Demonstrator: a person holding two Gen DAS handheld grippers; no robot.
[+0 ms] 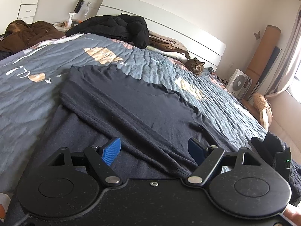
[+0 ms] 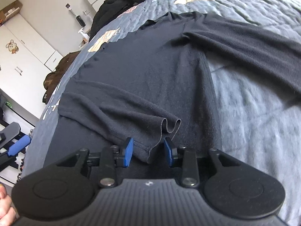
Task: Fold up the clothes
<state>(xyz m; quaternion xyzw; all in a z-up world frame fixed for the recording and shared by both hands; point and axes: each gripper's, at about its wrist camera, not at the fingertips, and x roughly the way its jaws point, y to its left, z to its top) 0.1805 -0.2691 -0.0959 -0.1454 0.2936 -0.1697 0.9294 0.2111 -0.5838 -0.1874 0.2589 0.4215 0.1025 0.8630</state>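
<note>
Looking across the bed from left to right, a brown jacket (image 1: 28,33) is dumped at the far left edge, then a black puffer coat (image 1: 120,28) is piled up by the headboard (image 1: 169,18), and a tabby cat (image 1: 195,66) is parked further right on the grey-blue quilt (image 1: 28,94). No real containers are seen here, just the bed carrying everything.

The dark navy long-sleeve top (image 1: 131,109) is spread flat on the quilt, one sleeve (image 2: 116,103) folded back across the body and the other sleeve (image 2: 254,43) stretched out to the right.

The left gripper (image 1: 154,150) is held wide open over the lower part of the top, nothing gripped; fabric is seen under and between the blue pads, but they aren't pinching it.

The right gripper (image 2: 148,150) is parted about a third of the way, with the folded sleeve's cuff (image 2: 150,146) sitting loosely between the pads (image 2: 128,151), not squeezed by them.
</note>
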